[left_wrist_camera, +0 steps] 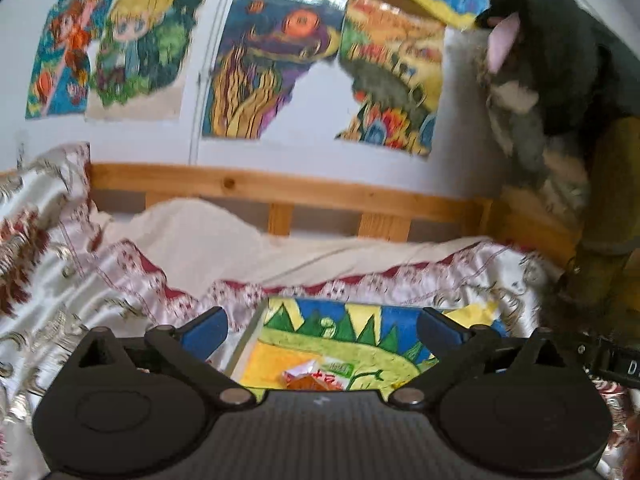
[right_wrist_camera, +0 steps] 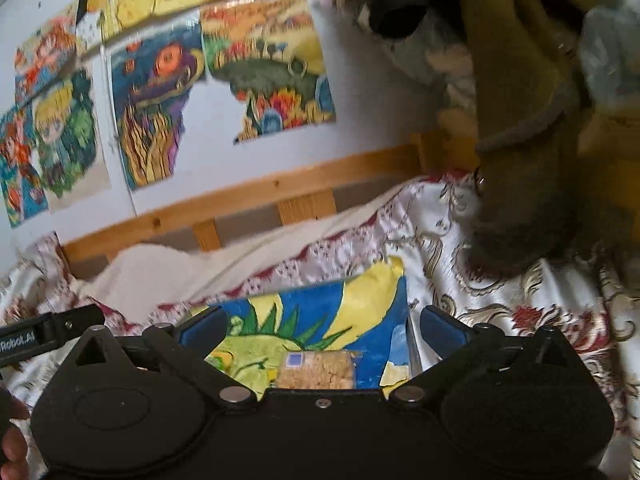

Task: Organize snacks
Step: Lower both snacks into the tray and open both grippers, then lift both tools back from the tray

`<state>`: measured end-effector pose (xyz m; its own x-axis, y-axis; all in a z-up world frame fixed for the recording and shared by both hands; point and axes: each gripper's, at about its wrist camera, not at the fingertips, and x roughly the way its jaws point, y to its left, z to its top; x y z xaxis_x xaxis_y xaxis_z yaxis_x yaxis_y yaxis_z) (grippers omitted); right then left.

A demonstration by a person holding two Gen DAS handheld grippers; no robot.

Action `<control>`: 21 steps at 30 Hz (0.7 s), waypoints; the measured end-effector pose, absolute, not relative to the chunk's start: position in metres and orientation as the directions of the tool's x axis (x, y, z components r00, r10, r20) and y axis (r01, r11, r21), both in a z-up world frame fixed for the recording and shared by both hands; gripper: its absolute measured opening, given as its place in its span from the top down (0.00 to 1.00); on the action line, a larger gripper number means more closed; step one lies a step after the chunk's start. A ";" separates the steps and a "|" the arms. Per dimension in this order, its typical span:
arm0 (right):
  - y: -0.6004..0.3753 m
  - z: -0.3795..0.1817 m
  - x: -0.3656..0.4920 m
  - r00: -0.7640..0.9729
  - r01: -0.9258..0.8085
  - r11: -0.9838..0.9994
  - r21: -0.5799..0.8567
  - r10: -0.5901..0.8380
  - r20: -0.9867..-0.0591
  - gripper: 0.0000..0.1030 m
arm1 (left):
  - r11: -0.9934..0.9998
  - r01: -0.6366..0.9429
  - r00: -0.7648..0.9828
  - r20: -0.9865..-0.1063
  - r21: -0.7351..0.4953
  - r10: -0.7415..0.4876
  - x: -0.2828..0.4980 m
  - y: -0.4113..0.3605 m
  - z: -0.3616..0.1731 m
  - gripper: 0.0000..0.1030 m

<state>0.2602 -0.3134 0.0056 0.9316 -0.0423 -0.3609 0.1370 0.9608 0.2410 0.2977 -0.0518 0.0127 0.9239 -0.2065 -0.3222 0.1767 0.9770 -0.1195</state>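
Snacks lie on a painted board (left_wrist_camera: 328,344) on the bed cover (left_wrist_camera: 80,280): an orange packet (left_wrist_camera: 310,382) under the left gripper (left_wrist_camera: 322,330), a clear pack (right_wrist_camera: 316,370) of pale crumbly pieces under the right gripper (right_wrist_camera: 320,330). Both look light, crinkly and slippery; the crumbly pack likely crushes easily, so a gentle pinch across its sides or sealed end suits it. Both grippers' jaws stand wide apart, holding nothing, tilted slightly downward above the board.
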 end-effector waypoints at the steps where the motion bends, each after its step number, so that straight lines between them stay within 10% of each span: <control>1: -0.315 0.010 0.253 0.934 0.134 0.956 0.262 -0.033 -0.356 0.01 | 0.978 0.179 0.927 -0.315 -0.105 -0.203 0.291 -0.052 0.017 0.01; 21: -0.289 0.044 0.107 0.967 0.055 0.978 0.199 -0.002 -0.257 0.01 | 0.982 0.145 0.935 -0.307 -0.124 -0.177 0.149 -0.021 0.037 0.00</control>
